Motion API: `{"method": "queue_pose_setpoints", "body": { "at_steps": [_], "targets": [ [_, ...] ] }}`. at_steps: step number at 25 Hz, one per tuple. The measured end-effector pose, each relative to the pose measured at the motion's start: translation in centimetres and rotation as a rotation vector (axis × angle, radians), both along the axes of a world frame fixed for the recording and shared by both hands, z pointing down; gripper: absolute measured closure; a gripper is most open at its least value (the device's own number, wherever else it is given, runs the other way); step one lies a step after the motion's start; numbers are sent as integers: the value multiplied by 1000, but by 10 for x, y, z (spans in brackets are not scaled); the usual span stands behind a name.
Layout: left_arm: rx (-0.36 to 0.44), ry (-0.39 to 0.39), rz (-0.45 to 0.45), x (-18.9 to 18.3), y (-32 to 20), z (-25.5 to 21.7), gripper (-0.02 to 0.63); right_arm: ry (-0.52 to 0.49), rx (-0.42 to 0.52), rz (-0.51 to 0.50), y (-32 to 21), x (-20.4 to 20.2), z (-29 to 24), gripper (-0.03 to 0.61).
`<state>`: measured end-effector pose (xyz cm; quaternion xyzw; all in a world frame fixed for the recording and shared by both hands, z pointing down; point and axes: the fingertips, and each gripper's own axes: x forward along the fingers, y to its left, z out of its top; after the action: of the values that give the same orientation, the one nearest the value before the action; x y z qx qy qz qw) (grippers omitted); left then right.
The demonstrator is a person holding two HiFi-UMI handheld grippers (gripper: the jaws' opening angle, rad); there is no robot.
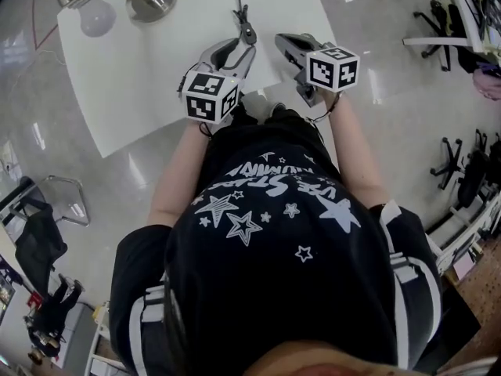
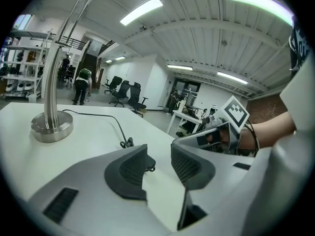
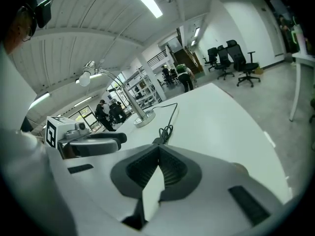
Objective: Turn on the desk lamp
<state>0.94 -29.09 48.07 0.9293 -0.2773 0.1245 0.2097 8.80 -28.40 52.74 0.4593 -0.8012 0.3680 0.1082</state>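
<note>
On smooth white table (image 1: pixel 156 77) stands chrome lamp (image 2: pixel 51 126) w/ round base.

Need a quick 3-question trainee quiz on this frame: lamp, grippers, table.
1. Fill in: the lamp base stands on the white ____.
2. Pick one: the right gripper has its jaws A) wide apart, B) together, C) around a bulb.
3. True or false: the left gripper is clamped on the cable.
Key: 1 table; 2 B; 3 false, its jaws stand apart with nothing between them, and the cable lies beyond them.
</note>
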Motion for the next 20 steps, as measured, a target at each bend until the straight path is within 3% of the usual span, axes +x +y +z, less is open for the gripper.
{"method": "queue_pose_setpoints", "body": {
  "at_steps": [4, 9, 15, 20],
  "targets": [
    [21, 9, -12, -1, 2, -8, 448, -10, 0, 44, 14, 10, -3, 574],
    [31, -4, -49, -11, 10, -9, 513, -31, 15, 65, 25, 15, -10, 574],
    [58, -33, -114, -15, 38, -12, 579, -69, 30, 31, 56, 12, -13, 574],
    [81, -42, -170, -18, 75, -23, 597, -83, 62, -4, 94, 15, -25, 574]
  ]
}}
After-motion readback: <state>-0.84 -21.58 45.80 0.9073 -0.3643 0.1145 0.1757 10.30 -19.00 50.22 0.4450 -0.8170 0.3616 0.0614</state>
